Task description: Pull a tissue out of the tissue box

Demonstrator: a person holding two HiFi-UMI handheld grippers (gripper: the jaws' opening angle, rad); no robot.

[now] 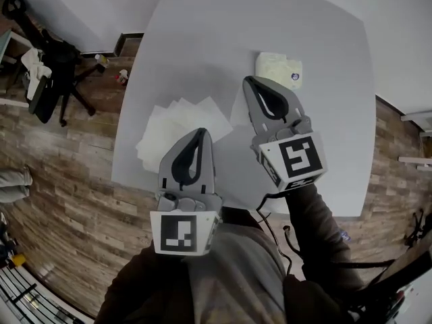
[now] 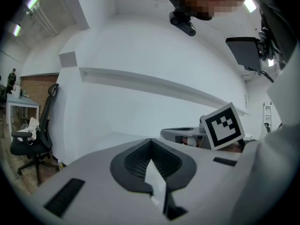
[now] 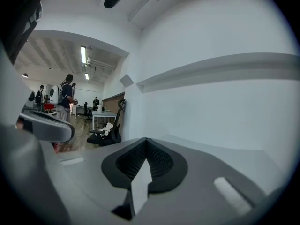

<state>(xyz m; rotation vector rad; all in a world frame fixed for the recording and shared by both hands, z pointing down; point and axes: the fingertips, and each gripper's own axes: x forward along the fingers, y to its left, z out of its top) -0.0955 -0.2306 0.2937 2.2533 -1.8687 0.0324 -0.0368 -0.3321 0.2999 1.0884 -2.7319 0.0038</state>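
Left gripper [image 1: 201,132] is nearest, over the near part of the counter [image 1: 324,59]. Its jaws are closed tip to tip with nothing between them. Right gripper [image 1: 251,79] reaches further out; its jaws are also closed and empty. Loose tissues [image 1: 179,123] lie fanned on the counter, partly under and left of the left gripper. One more sheet [image 1: 237,110] shows at the right gripper's left side. Tissue box [image 1: 278,69] lies flat toward the far side, just right of the right gripper's tip. Office chair [image 1: 50,79] stands on the wood floor, far left.

Tissues [image 1: 177,123] left of tissue box [image 1: 279,68]
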